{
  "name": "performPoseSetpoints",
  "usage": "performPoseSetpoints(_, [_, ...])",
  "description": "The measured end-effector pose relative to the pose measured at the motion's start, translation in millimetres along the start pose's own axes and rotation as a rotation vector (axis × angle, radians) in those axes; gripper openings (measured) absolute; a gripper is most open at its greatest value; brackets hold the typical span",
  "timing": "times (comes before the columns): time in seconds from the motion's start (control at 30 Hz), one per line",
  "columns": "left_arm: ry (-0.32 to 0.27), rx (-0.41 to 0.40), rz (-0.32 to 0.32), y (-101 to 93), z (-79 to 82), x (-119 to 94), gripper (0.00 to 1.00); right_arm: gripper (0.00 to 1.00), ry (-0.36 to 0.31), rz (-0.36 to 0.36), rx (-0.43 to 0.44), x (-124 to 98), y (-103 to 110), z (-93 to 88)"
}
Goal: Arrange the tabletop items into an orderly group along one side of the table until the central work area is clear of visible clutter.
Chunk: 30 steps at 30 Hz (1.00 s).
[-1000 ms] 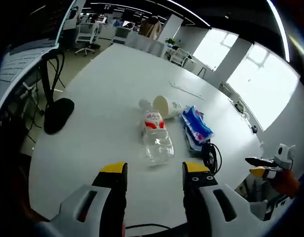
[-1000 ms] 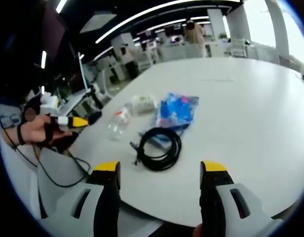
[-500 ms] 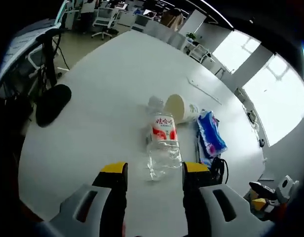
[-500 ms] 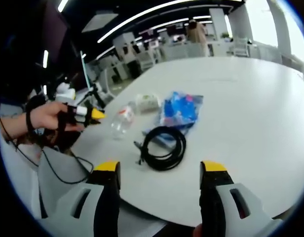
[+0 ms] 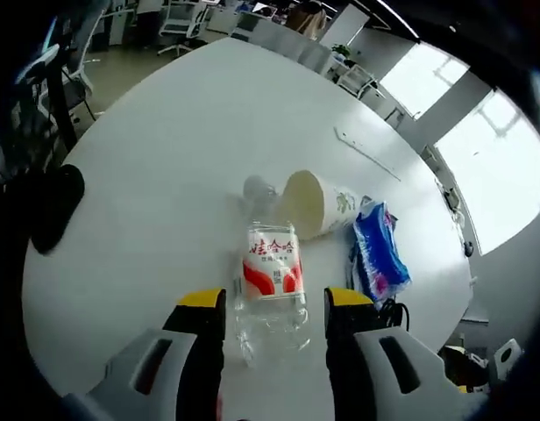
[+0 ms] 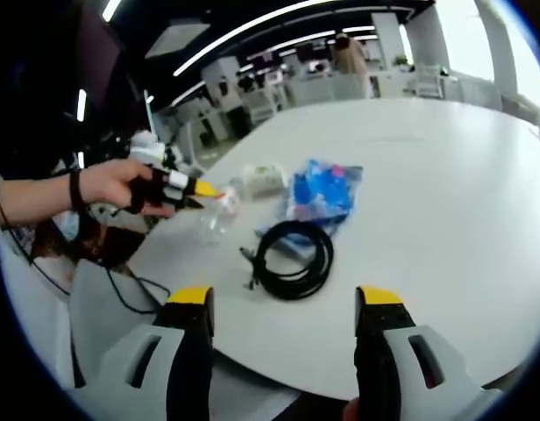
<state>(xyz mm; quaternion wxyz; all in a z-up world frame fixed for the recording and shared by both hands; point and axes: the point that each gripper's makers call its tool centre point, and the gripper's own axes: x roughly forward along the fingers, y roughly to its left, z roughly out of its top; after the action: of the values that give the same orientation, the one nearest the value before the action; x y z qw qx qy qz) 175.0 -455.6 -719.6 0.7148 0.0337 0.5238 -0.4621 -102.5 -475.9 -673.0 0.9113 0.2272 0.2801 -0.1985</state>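
left claw (image 5: 274,303) wide, bottle (image 5: 271,285) lying between its tips, not gripped | cup (image 5: 316,203) just beyond bottle | right claw (image 6: 283,298) wide, cable (image 6: 292,259) on table (image 6: 445,175) ahead

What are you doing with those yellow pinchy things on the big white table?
A person holds a two-jaw gripper in each hand to tidy this white table. The left gripper is open, its jaws on either side of a clear plastic water bottle with a red and white label that lies on its side. Beside it lie a tipped-over paper cup and a blue plastic packet. The right gripper hangs open, short of a coiled black cable.
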Motion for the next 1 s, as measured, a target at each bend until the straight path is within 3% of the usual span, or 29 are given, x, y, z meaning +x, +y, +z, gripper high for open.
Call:
performPoseSetpoints(0.1, [0.022, 0.025, 0.022, 0.2, 2.4, 9, 0.44, 0.63, 0.005, 0.001, -0.003, 0, 1, -0.5])
performPoseSetpoints(0.2, [0.058, 0.103, 0.042, 2.8, 4.2, 21, 0.46, 0.63, 0.006, 0.002, -0.008, 0, 2, 0.5])
performPoseSetpoints(0.47, [0.081, 0.099, 0.057, 5.0, 15.6, 43, 0.47, 0.64, 0.023, 0.001, -0.033, 0, 5, -1.7])
performPoseSetpoints(0.6, [0.149, 0.138, 0.081, 7.6, 11.2, 47, 0.49, 0.64, 0.028, 0.002, -0.019, -1, 4, -5.3])
performPoseSetpoints(1.0, [0.144, 0.154, 0.100, 11.5, 18.8, 52, 0.45, 0.63, 0.046, -0.004, -0.014, -2, 2, -7.6])
